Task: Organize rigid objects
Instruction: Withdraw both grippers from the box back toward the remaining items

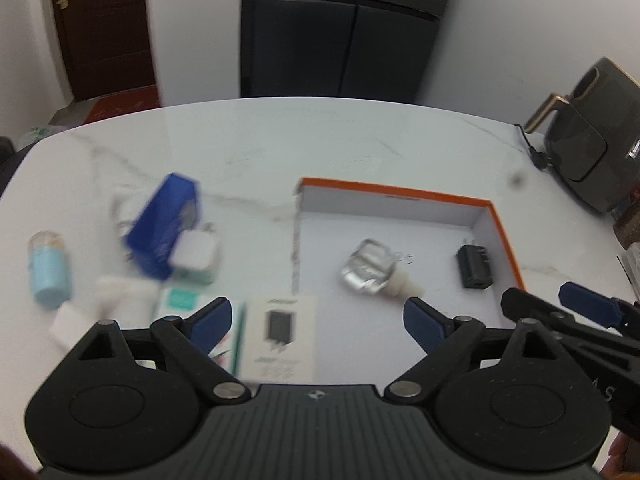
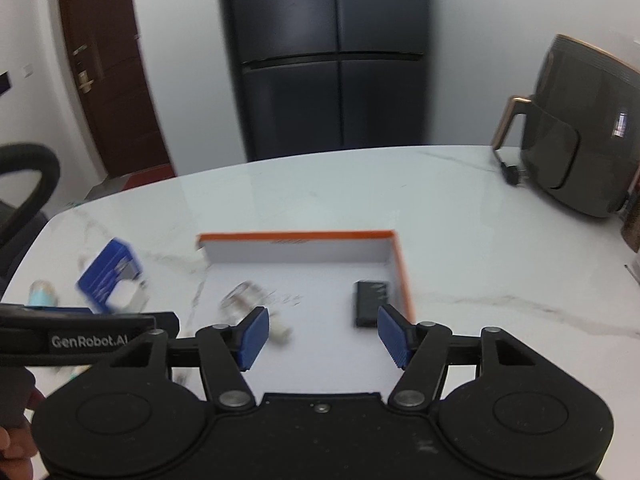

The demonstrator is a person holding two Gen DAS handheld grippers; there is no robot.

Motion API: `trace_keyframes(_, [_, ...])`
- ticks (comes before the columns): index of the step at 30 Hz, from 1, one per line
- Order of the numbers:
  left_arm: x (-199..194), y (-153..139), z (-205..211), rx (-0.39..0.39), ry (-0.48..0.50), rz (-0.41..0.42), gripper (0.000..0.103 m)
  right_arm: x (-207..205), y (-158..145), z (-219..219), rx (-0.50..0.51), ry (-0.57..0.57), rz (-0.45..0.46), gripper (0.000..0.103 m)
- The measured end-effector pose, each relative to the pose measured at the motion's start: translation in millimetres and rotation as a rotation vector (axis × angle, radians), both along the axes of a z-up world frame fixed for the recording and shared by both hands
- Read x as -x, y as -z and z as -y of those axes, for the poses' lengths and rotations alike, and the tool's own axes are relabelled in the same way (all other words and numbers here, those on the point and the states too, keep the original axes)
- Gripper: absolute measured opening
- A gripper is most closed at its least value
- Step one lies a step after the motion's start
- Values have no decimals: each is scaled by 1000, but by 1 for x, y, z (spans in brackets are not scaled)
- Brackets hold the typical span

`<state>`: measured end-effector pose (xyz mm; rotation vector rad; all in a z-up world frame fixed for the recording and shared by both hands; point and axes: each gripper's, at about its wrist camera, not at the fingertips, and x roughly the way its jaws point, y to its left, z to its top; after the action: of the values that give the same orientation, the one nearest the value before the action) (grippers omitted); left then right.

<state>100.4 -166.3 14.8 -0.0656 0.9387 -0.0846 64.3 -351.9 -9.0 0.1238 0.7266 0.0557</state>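
An open white box with an orange rim (image 1: 505, 232) (image 2: 402, 264) lies on the marble table. Inside it lie a clear glass bottle with a white cap (image 1: 370, 270) (image 2: 244, 300) and a black charger (image 1: 475, 267) (image 2: 366, 304). Left of the box are a blue carton (image 1: 166, 226) (image 2: 106, 276), a white charger (image 1: 196, 254), a light-blue tube (image 1: 48, 270) (image 2: 40, 294) and a white card with a charger picture (image 1: 280, 332). My left gripper (image 1: 318, 322) is open and empty above the box's near left corner. My right gripper (image 2: 322, 336) is open and empty over the box's near edge.
A dark air fryer (image 1: 592, 136) (image 2: 580, 132) with its cord stands at the table's right back. A black fridge (image 1: 340, 28) and a brown door (image 1: 104, 28) stand behind. Small white items and a teal-labelled packet (image 1: 180, 300) lie at the near left.
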Motion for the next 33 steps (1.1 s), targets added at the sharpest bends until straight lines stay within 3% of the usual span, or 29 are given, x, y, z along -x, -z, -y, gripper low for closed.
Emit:
trace_keyframes(19, [38, -29, -91, -19, -155, 42, 95, 19, -16, -95, -43, -173, -3, 78])
trace_keyframes(33, [38, -28, -133, -19, -161, 41, 95, 21, -17, -139, -42, -196, -7, 78])
